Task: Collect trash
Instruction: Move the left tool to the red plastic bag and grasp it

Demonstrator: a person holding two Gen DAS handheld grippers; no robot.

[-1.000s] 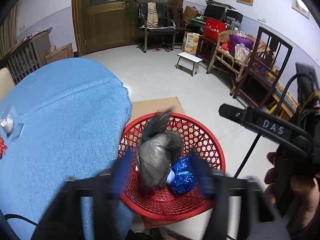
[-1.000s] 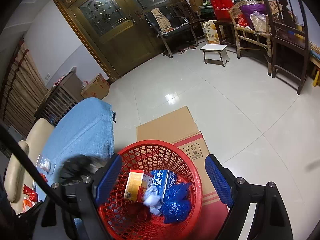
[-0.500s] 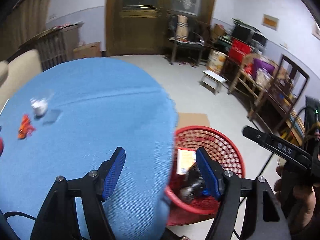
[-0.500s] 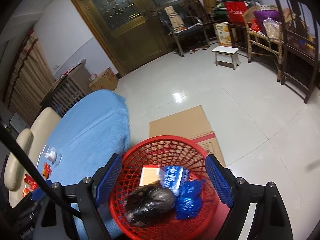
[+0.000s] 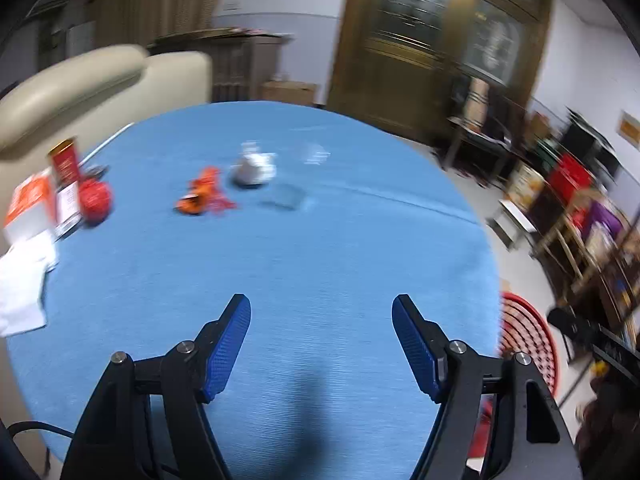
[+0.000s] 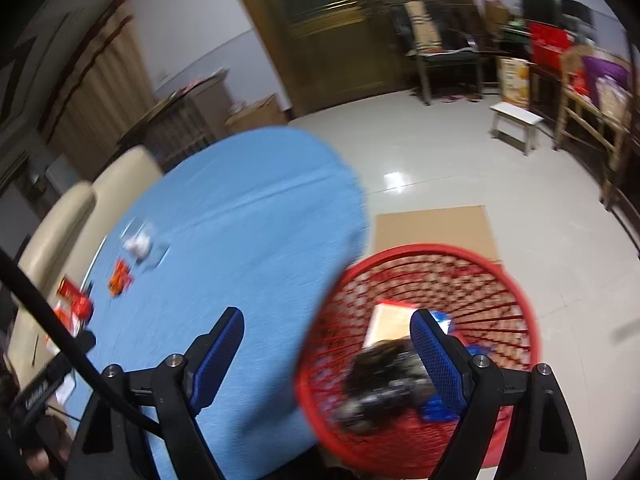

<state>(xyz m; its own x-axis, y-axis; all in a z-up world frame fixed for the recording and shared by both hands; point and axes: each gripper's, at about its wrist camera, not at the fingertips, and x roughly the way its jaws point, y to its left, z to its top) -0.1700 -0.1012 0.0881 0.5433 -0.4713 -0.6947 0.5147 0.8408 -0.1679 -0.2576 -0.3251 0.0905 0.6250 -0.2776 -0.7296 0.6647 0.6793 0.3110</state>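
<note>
My left gripper (image 5: pixel 322 340) is open and empty above the blue round table (image 5: pixel 320 248). Trash lies at its far left side: an orange wrapper (image 5: pixel 202 196), a crumpled white wrapper (image 5: pixel 254 170), a clear plastic piece (image 5: pixel 284 200) and a red ball-like wrap (image 5: pixel 95 200). My right gripper (image 6: pixel 326 356) is open and empty over the table edge and the red mesh basket (image 6: pixel 516 284). The basket holds a dark grey bag (image 6: pixel 384 384), a box (image 6: pixel 388 320) and blue wrappers (image 6: pixel 438 410). The basket's rim shows in the left wrist view (image 5: pixel 528 336).
Boxes and white paper (image 5: pixel 24 276) lie at the table's left edge by a beige chair (image 5: pixel 92 84). Flat cardboard (image 6: pixel 434 228) lies on the tiled floor behind the basket. A white stool (image 6: pixel 516 120), chairs and shelves stand along the right wall.
My left gripper let the dark grey bag fall into the basket, then swung left over the table. My right gripper turned left, so the table now fills more of its view.
</note>
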